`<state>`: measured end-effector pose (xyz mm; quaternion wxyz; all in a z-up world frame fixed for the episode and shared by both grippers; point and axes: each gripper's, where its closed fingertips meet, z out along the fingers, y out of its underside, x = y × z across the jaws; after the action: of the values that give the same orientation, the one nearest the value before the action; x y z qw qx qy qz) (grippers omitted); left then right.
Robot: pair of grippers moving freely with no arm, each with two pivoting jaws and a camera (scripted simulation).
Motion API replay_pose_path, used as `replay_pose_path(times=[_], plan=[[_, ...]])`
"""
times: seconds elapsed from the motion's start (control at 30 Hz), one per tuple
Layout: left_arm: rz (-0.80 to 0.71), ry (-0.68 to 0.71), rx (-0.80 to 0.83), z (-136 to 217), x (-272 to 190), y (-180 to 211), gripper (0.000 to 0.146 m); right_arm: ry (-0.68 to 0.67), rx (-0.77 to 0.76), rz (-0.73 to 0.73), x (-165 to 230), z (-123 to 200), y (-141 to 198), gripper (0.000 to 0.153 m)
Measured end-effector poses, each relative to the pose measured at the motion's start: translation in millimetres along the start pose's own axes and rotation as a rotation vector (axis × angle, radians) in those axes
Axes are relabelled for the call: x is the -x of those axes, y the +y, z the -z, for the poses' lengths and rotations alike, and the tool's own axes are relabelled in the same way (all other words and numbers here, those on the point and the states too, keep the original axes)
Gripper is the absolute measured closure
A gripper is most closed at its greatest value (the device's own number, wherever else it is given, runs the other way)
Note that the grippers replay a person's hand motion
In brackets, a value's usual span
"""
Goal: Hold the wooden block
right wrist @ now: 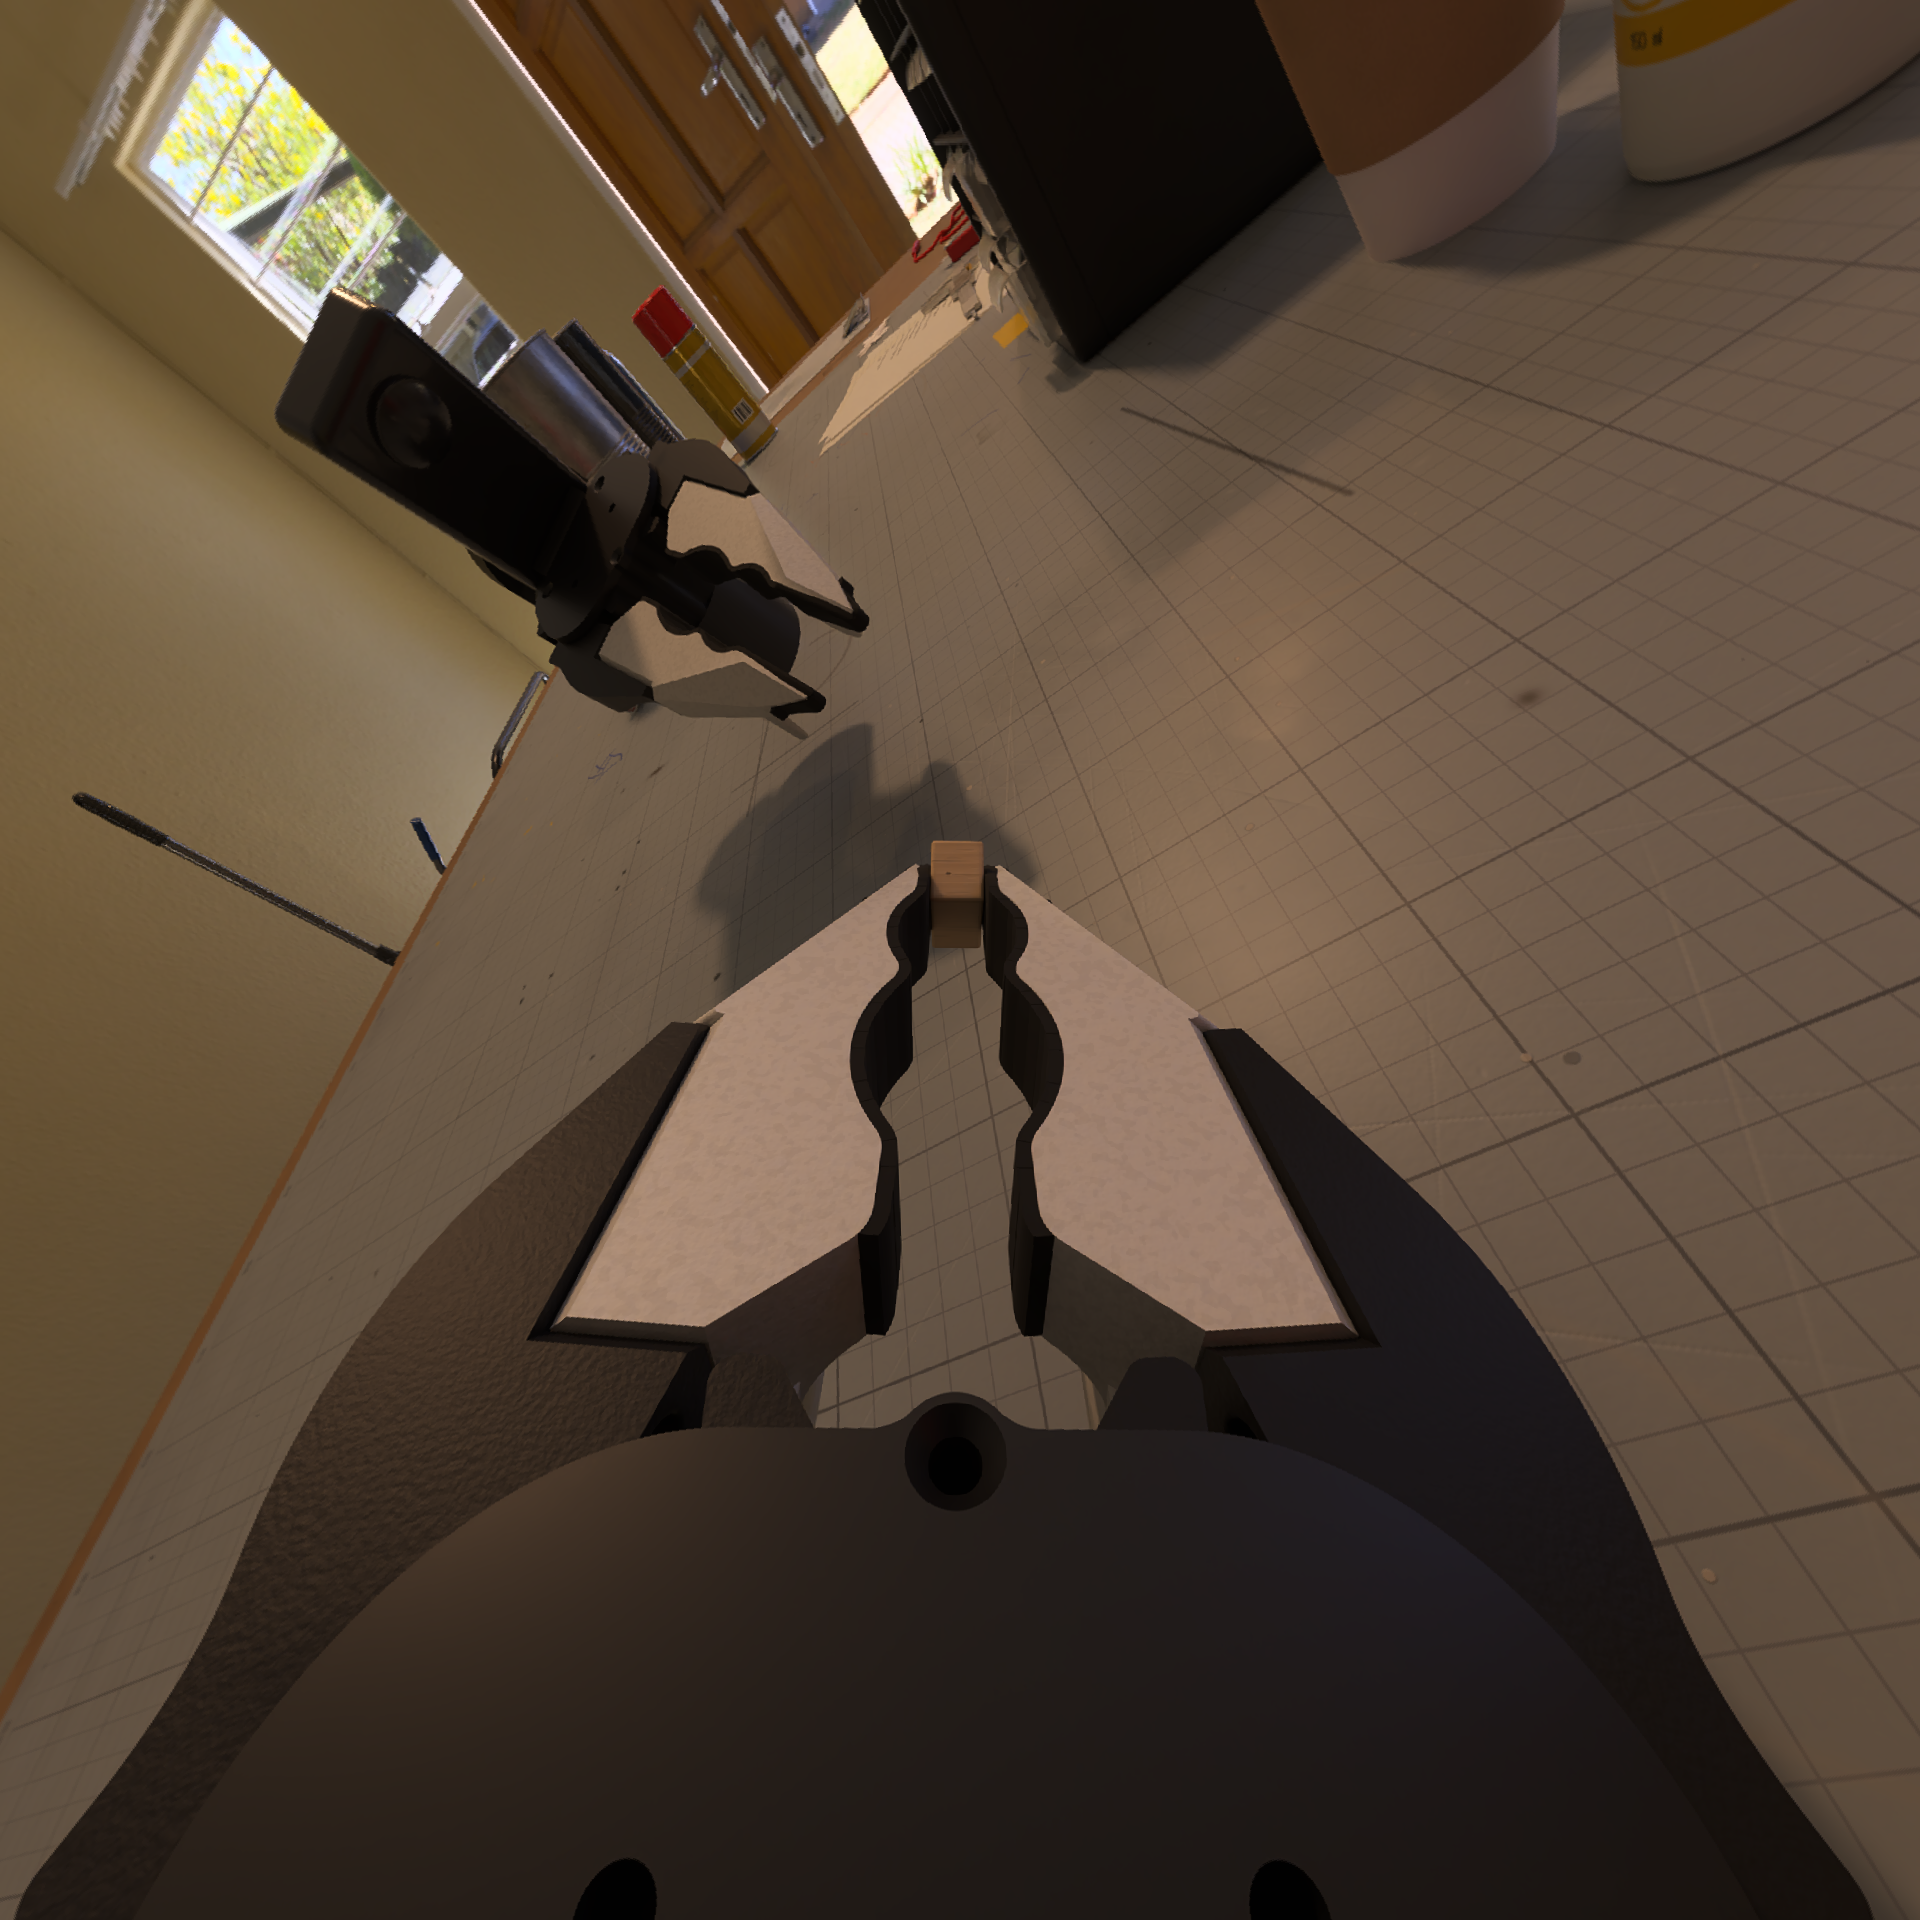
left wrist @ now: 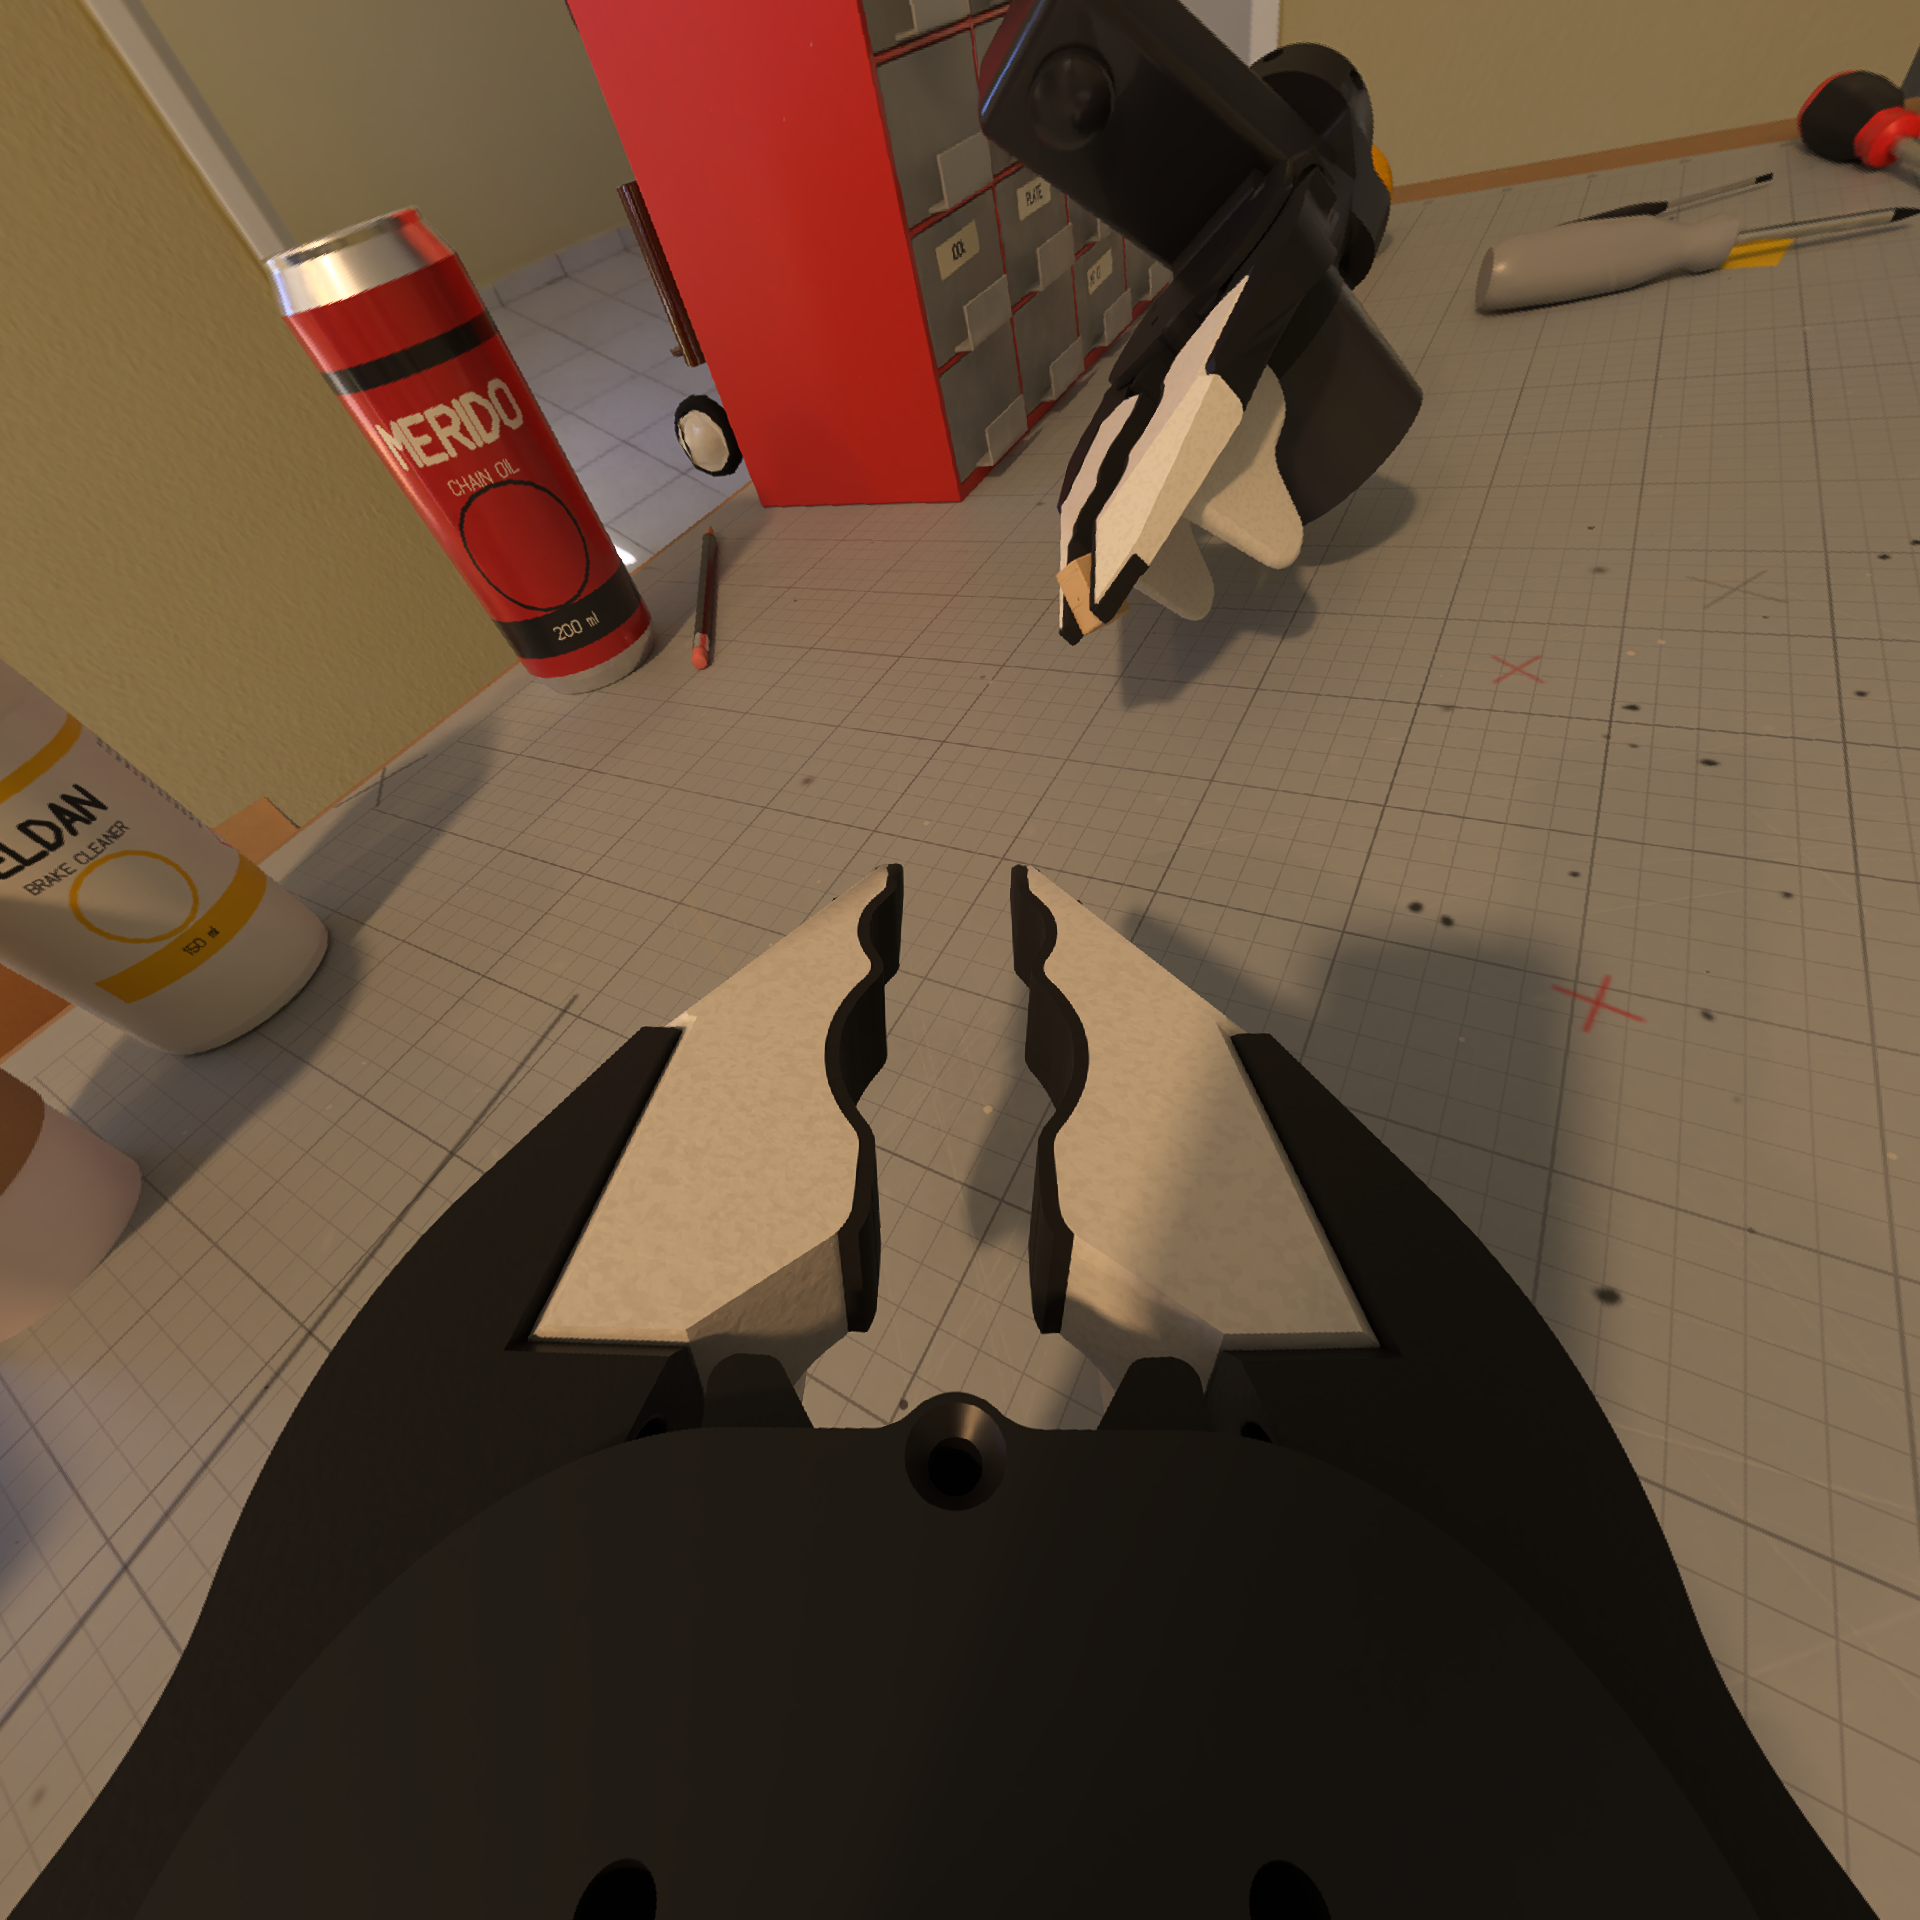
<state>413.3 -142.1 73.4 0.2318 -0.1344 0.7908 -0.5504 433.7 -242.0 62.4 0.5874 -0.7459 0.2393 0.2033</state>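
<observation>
The wooden block [right wrist: 956, 894] is a small pale cube pinched between the tips of my right gripper [right wrist: 957, 878], which is shut on it and holds it above the gridded mat. In the left wrist view the right gripper [left wrist: 1086, 603] hangs tilted ahead and to the right, with a corner of the block [left wrist: 1081, 597] showing at its tips. My left gripper [left wrist: 956, 878] is open with a narrow gap and holds nothing, low over the mat. It also shows in the right wrist view [right wrist: 831, 660], ahead and to the left, jaws apart.
A red can [left wrist: 468, 447] and a white bottle [left wrist: 125, 883] stand at the left on the grey cutting mat [left wrist: 1351, 1039]. A red drawer cabinet [left wrist: 831, 260] stands behind, a pencil [left wrist: 704, 597] beside the can. Screwdrivers [left wrist: 1642, 255] lie at the far right. A black box [right wrist: 1091, 156] stands ahead of the right gripper.
</observation>
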Motion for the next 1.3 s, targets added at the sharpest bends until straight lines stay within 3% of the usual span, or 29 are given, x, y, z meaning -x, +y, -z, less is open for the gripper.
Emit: replay_pose_path(times=[0.83, 1.3], plan=[[-0.009, 0.004, 0.024, 0, -1, 5, 0.127, -0.019, 0.019, -0.022, 0, -2, 2, 0.144], [-0.01, 0.003, 0.033, -1, -1, 6, 0.128, -0.009, 0.092, 0.043, 6, -9, 12, 0.144]])
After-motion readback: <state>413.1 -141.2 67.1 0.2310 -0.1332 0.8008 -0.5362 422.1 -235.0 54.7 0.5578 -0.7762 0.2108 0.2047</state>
